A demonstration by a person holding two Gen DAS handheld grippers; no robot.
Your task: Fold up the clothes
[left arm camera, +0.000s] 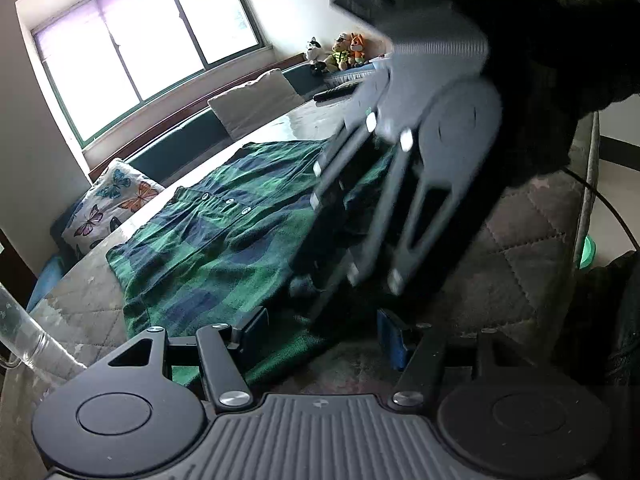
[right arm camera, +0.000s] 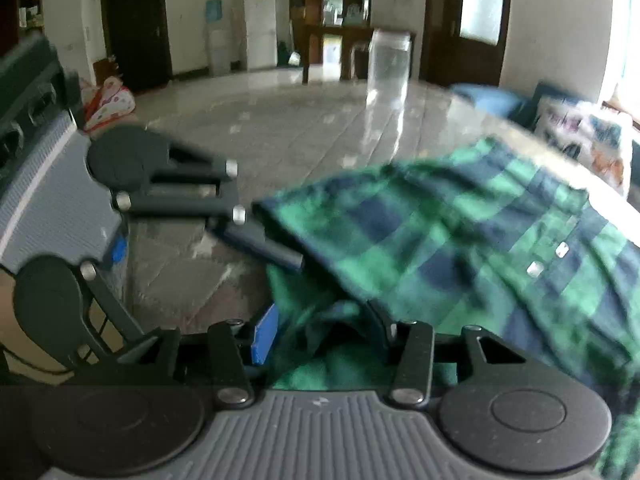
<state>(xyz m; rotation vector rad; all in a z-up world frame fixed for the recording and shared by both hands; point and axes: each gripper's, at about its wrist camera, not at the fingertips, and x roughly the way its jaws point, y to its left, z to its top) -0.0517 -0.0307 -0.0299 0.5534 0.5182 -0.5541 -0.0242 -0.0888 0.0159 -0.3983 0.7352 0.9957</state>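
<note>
Two hand-held grippers at plaid shirt (left arm camera: 224,236).

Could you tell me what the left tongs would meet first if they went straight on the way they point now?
Probably the right tongs, which cross close in front of the left tongs, just above the plaid shirt; depth is hard to judge.

Clear jar (right arm camera: 389,65), butterfly pillow (left arm camera: 114,204), plush toys (left arm camera: 338,54)
</note>
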